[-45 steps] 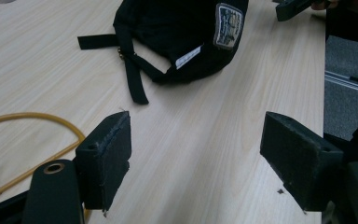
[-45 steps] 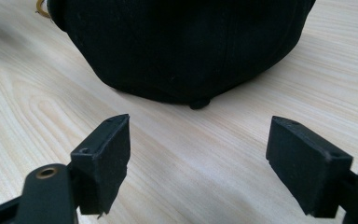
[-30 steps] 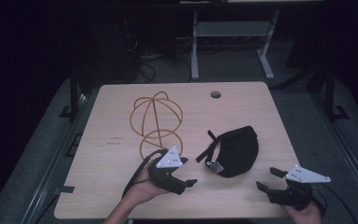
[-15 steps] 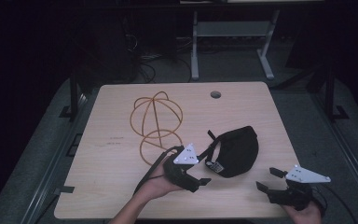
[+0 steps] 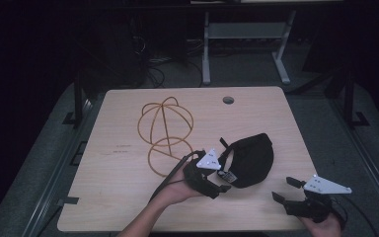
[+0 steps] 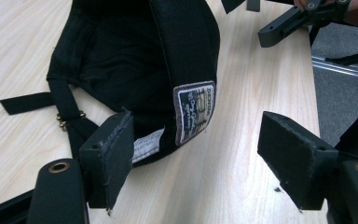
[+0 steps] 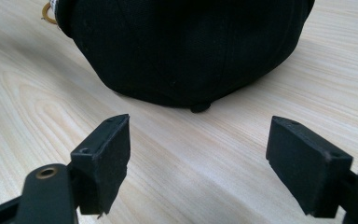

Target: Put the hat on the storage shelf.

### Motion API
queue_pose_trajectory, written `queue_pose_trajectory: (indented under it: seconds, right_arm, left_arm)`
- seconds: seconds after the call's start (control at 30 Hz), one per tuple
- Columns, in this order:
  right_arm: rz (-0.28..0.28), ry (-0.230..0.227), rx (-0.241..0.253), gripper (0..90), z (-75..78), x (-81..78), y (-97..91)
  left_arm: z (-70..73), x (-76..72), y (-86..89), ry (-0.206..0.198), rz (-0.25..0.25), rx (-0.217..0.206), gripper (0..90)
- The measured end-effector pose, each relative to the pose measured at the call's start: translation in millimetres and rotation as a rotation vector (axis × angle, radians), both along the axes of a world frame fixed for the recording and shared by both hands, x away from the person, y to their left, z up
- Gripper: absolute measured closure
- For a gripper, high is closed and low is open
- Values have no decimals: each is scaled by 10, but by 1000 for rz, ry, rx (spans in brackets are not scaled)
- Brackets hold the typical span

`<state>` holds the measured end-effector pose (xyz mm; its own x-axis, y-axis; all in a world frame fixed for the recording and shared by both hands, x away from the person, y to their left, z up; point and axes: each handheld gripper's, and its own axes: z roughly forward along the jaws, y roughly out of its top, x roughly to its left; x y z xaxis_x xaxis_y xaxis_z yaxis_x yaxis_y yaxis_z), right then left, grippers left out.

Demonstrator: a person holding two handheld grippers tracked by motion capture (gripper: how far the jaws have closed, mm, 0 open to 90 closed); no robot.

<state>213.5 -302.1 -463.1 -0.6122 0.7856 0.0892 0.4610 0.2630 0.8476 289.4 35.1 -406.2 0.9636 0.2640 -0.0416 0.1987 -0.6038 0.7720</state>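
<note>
A black cap (image 5: pixel 250 157) lies upside down on the wooden table (image 5: pixel 118 197), right of centre. My left gripper (image 5: pixel 224 180) is open at the cap's near-left rim. In the left gripper view the cap (image 6: pixel 121 56) has its labelled band (image 6: pixel 193 112) just ahead of the gap of my left gripper (image 6: pixel 200 163), with one finger (image 6: pixel 112 158) beside the rim. My right gripper (image 5: pixel 285 190) is open near the table's front right edge. In the right gripper view it (image 7: pixel 198 158) stands wide apart, short of the cap's crown (image 7: pixel 186 46).
A gold wire frame (image 5: pixel 165 131) shaped like a dome over a ring lies left of the cap. A round cable hole (image 5: pixel 228 100) is at the table's far edge. The left half of the table is bare wood. Dark floor and a metal stand (image 5: pixel 244 34) lie beyond.
My left gripper has moved right, from the middle front of the table up to the cap's rim. The right gripper and the cap have stayed put.
</note>
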Motion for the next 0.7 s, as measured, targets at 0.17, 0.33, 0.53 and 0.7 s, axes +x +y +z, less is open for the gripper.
queue_pose_trajectory:
  seconds: [0.17, 0.33, 0.53, 0.7]
  right_arm:
    - [-1, -1, 5, 214, 4, -4, 5]
    - [1, -3, 10, 213, 6, 2, 3]
    - [-3, -11, 17, 212, 16, 2, 6]
    - [-4, -12, 36, 210, 30, 14, 8]
  left_arm:
    - [-57, 63, -66, 20, -13, 18, 268]
    - [-98, 91, -117, 36, -23, 24, 293]
    - [-131, 108, -168, 44, -37, 37, 339]
    - [-174, 131, -202, 44, -55, 57, 393]
